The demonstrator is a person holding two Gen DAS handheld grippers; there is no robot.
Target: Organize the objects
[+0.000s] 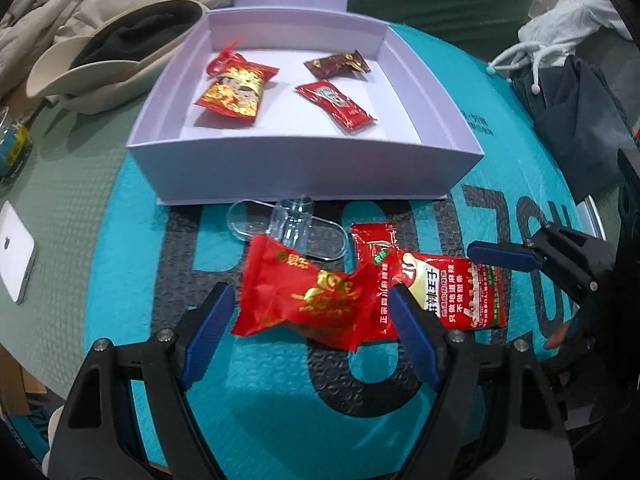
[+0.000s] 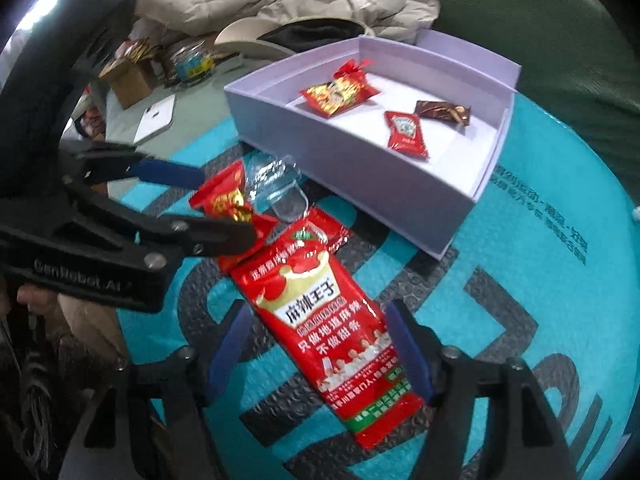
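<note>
Both grippers pointed steeply down, jaws spread. The left gripper (image 1: 310,316) straddled a red gold-printed packet (image 1: 304,300); the right gripper (image 2: 320,344) straddled a long red packet (image 2: 336,316) reading "麻辣王子". Both packets lay on the teal mat (image 2: 540,300), before the lavender box (image 1: 304,176).

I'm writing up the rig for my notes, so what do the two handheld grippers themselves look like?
Both are the same design: the left gripper and the right gripper have matte black angular frames with silver screw heads at the joints, and each finger ends in a flat blue pad. White lettering reading GenRobot.AI runs along the left one's body. No sleeve can be made out.
</note>
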